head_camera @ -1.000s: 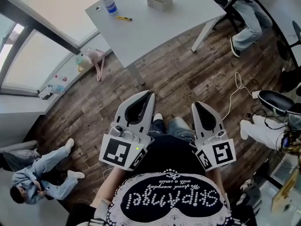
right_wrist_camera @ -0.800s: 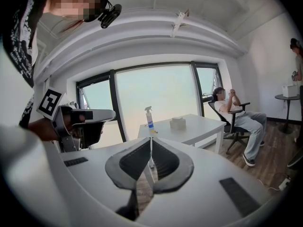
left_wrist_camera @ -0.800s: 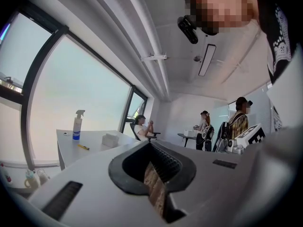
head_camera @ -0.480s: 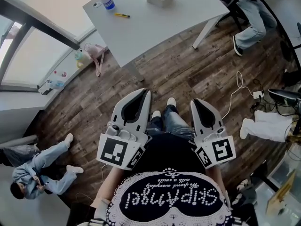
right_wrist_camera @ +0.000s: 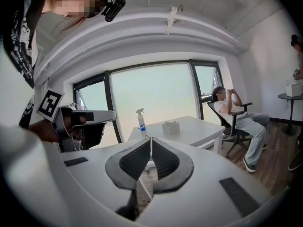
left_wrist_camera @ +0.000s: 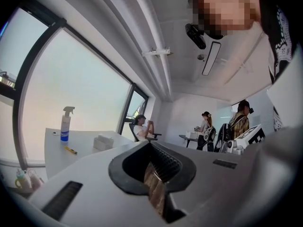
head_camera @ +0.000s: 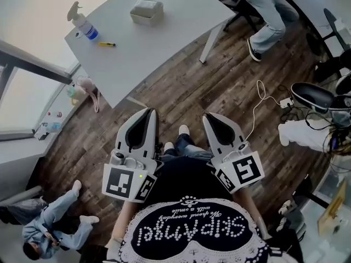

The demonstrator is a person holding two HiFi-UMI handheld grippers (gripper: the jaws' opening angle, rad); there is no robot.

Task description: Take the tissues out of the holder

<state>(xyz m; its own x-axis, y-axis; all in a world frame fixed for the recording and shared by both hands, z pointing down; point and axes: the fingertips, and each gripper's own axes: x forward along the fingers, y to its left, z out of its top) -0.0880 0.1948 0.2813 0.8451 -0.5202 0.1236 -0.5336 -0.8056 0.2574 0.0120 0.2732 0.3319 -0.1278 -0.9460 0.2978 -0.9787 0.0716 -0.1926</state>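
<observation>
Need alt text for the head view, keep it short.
Seen from above, a person holds the left claw and right claw, both shut and empty, over wood floor, short of a white table bearing the tissue holder, a spray bottle and a small yellow tool.

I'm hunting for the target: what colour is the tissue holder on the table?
The tissue holder is white, clearest in the head view.

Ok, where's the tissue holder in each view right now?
Head view: tissue holder near the top, left of centre, on the white table.
Left gripper view: small, at lower left, on the same table.
Right gripper view: near the centre, on the tabletop.
Shared landmark: the spray bottle, left of the holder in all three.
</observation>
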